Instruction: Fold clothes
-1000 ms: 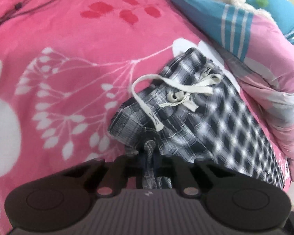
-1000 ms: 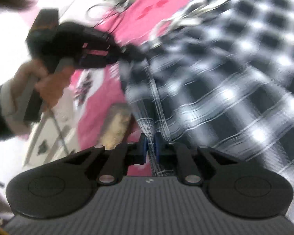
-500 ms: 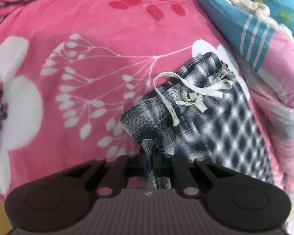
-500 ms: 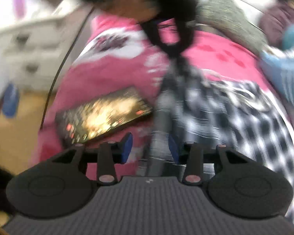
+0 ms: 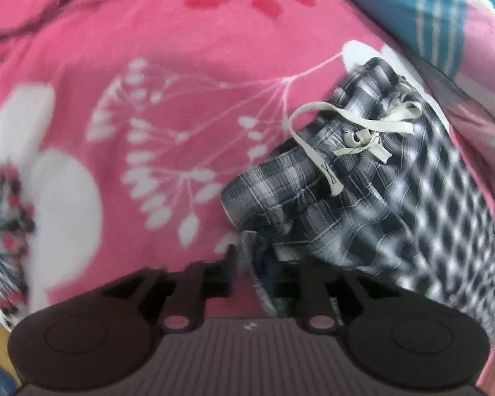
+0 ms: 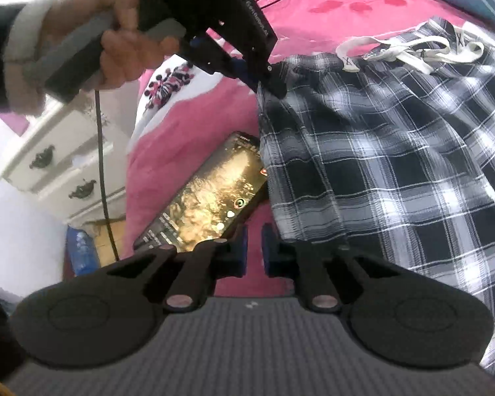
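We read a stitched "X" on each flat end of the cream drawstring [image 6: 409,49] of the plaid shorts [image 6: 396,171]. They are of thin woven cloth in black, grey and white checks, and lie on a soft pink blanket [image 5: 188,76] with white leaf shapes. Raised letters on the left gripper [image 6: 274,81] are too small for us to read. Its fingers pinch a bunched edge of the shorts near the waistband. The right gripper [image 6: 253,250] has a narrow gap between its blue pads [image 6: 240,247], with nothing in it. A smartphone [image 6: 208,201] with a lit golden screen lies partly under the shorts.
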### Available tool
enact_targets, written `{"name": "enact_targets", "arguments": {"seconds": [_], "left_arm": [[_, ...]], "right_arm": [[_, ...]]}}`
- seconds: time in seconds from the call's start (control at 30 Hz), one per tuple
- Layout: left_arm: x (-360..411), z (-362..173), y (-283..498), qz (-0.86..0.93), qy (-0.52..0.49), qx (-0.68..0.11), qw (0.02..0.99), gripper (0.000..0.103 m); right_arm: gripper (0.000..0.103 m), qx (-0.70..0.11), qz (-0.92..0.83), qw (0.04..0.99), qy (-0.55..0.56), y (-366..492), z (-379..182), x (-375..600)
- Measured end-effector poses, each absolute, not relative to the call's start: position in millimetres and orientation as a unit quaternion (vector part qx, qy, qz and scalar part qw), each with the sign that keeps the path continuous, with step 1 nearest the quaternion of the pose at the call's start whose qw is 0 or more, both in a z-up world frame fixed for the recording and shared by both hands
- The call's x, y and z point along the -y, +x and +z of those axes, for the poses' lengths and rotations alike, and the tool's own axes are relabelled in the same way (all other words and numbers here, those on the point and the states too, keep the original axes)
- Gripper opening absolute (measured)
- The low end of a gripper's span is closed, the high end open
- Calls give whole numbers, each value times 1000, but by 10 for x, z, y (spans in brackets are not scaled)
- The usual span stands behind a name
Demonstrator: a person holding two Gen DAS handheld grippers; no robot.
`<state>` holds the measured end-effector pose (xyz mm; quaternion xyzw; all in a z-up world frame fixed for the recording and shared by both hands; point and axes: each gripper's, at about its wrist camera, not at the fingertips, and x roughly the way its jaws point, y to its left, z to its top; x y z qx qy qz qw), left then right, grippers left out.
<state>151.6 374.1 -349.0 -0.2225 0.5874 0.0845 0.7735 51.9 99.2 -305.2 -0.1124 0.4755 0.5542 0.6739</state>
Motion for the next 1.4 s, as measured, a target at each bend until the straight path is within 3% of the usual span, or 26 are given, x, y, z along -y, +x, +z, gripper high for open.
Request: {"name": "enact_targets", "arguments": {"seconds": [0.03,0.07,0.17,0.3,0.43,0.7,0.73,0.83,0.97,1.2,1.23,1.27,1.3,1.33,1.4], "left_arm": [[-3733,-3450,1514,85,-210,-583,780,40],[-3725,-3409,1513,85,-198,-579,786,42],[-3662,-3247,1502,96,-169,-555,809,44],[-3437,-3013,1486,113,-112,-511,845,46],[-3058,-2867,1473,98,-70,-486,866,48],[-1661,-2949,1273,-64,-8,-508,859,48],[-1446,-2996,1219,-93,-2,-513,853,47],[-806,-3194,977,-175,22,-522,834,44],[-279,-3510,679,-246,56,-551,795,38],[-15,-3533,231,-299,151,-526,782,37],[6,-3536,174,-309,164,-521,779,37],[33,-3563,126,-315,177,-519,775,37],[61,-3594,80,-320,190,-516,771,37],[74,-3630,51,-322,199,-515,769,37],[75,-3682,19,-319,203,-514,770,36]], "right_arm": [[14,-480,553,675,-95,538,-3011,-934],[25,-487,547,678,-68,577,-2960,-836],[41,-512,516,686,21,708,-2821,-441],[41,-542,408,730,84,848,-2741,422],[41,-543,273,794,22,994,-2768,1306],[36,-517,308,793,-91,1096,-3156,1855],[31,-518,316,790,-94,1081,-3194,1887],[6,-516,298,799,-81,1123,-3299,2018],[0,-509,261,818,-61,1203,-3434,2193],[4,-482,287,828,-10,1066,-3263,2430],[11,-484,307,820,-9,1001,-3223,2442],[26,-488,321,811,-27,926,-3224,2427],[32,-494,328,804,-56,858,-3271,2397],[33,-505,324,796,-88,817,-3359,2361],[22,-520,317,781,-139,749,-3504,2303]]}}
